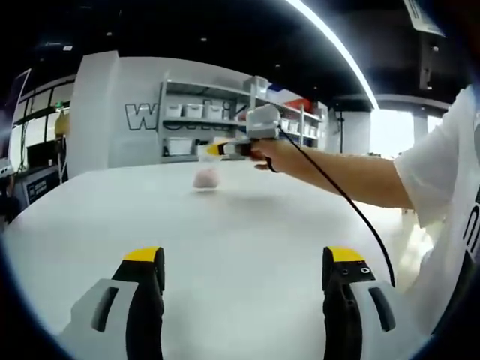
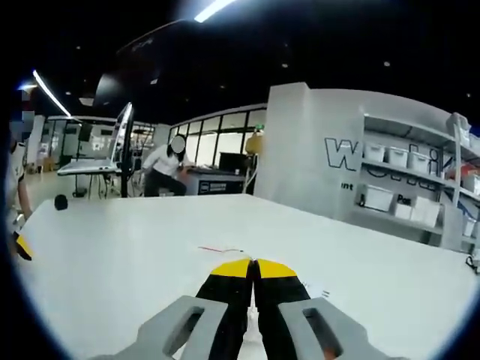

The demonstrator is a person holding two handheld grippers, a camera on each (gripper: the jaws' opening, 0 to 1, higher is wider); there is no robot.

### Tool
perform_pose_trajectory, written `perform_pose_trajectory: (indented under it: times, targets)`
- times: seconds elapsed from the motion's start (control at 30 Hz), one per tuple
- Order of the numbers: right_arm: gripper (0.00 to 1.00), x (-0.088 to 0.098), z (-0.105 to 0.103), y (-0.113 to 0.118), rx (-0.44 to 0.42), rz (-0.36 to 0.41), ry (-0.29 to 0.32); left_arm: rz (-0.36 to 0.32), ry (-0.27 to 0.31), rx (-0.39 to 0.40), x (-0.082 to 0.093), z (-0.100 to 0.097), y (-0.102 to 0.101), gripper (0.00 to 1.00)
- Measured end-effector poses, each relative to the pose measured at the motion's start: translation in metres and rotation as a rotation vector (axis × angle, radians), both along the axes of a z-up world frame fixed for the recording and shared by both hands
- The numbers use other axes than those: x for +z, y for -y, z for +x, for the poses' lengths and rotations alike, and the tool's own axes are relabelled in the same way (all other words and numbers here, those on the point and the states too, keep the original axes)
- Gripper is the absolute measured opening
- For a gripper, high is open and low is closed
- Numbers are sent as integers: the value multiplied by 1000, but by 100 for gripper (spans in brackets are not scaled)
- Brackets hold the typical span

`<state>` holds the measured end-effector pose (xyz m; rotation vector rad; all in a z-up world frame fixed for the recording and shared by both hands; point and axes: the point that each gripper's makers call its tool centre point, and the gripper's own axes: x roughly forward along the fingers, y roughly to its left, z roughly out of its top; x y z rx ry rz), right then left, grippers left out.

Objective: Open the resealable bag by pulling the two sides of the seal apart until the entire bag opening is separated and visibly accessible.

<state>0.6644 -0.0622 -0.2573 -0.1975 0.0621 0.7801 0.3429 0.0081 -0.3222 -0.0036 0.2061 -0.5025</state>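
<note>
Left gripper [image 1: 244, 264] jaws spread wide, empty. Right gripper [image 2: 253, 264] clenched on bag's [image 1: 205, 177] top edge, bag hanging below it, touching white table [image 1: 225, 225].

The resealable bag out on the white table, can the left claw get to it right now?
Probably yes. The left claw stands open, with bare table between it and the bag; the right claw hangs just above the bag.
</note>
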Motion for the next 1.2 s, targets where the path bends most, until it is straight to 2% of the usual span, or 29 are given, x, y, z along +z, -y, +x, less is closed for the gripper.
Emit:
perform_pose_trajectory:
  times: [0.1, 0.43, 0.63, 0.7, 0.73, 0.9, 0.97, 1.07, 1.2]
  targets:
    - [0, -6, -2, 1, 0, 8, -13, 2, -1, -1, 0, 0, 0, 86]
    - [0, -18, -25, 1, 15, 44, -35, -2, 3, 2, 2, 0, 0, 86]
    - [0, -29, -37, 3, 0, 68, -64, -7, 5, -2, 4, -2, 0, 86]
    - [0, -31, -48, 4, -8, 75, -66, -9, 5, -6, 4, -2, 1, 86]
    - [0, -33, -46, 4, -12, 78, -67, -10, 5, -7, 4, -2, 1, 86]
    - [0, -43, -50, 7, -39, 71, -73, -23, 11, -7, 7, -2, 0, 85]
    - [0, -49, -59, 5, -34, 56, -72, -26, 13, -7, 7, -2, 0, 85]
    - [0, -56, -56, 7, -47, 29, -62, -30, 15, -8, 8, -2, 0, 85]
    - [0, -61, -61, 7, -60, 35, -85, -32, 19, -12, 11, -3, 2, 85]
